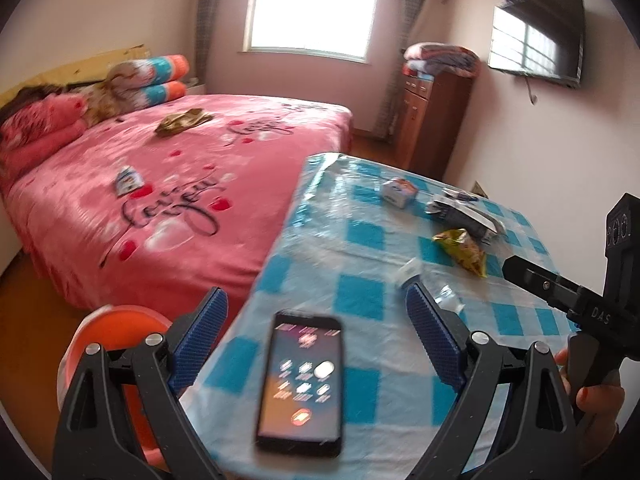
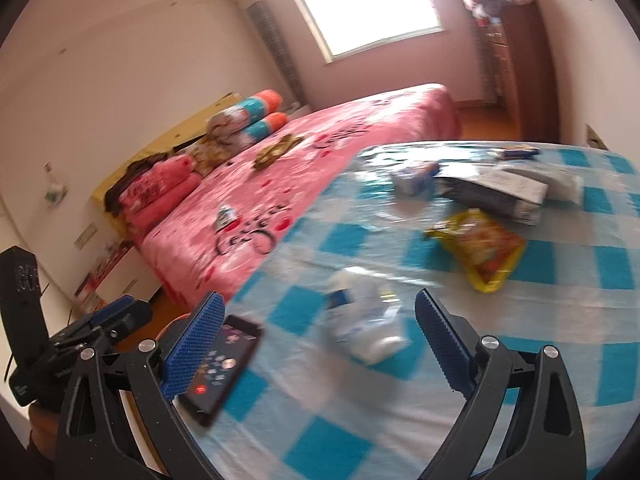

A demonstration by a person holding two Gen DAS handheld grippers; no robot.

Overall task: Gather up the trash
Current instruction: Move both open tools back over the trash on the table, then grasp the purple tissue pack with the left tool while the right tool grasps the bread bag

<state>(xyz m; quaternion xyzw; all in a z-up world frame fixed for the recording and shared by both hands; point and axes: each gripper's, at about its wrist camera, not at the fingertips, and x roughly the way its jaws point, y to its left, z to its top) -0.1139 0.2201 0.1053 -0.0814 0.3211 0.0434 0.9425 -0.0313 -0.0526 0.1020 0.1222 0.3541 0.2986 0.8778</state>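
A bedroom, with a bright window [image 1: 314, 6] at twelve o'clock and a wall-mounted television [image 1: 538, 42] at two o'clock in the left wrist view; a bed [image 1: 168, 196] under a pink printed cover fills the nine-to-eleven side, and a table [image 1: 360, 248] in a blue-and-white checked cloth under clear plastic takes the near right. The left gripper [image 1: 318, 330] hangs over the table's near edge with its jaws spread wide and nothing between the blue pads; a lit phone [image 1: 300, 384] lies on the cloth just below them, at six o'clock. The right gripper [image 2: 320, 340] likewise stands wide open and empty; a crumpled clear plastic bottle [image 2: 366, 320] lies on the cloth just ahead of its tips, not touched. The trash on the table: a yellow snack wrapper [image 2: 480, 250] at two o'clock in the right wrist view; a flattened dark carton [image 2: 496, 194] beyond it; a small blue-and-white box [image 2: 414, 180] at one o'clock. On the bed lie a small carton [image 1: 128, 180] and an olive crumpled wrapper [image 1: 182, 122]; an orange bin [image 1: 116, 332] sits at eight o'clock beside the table.
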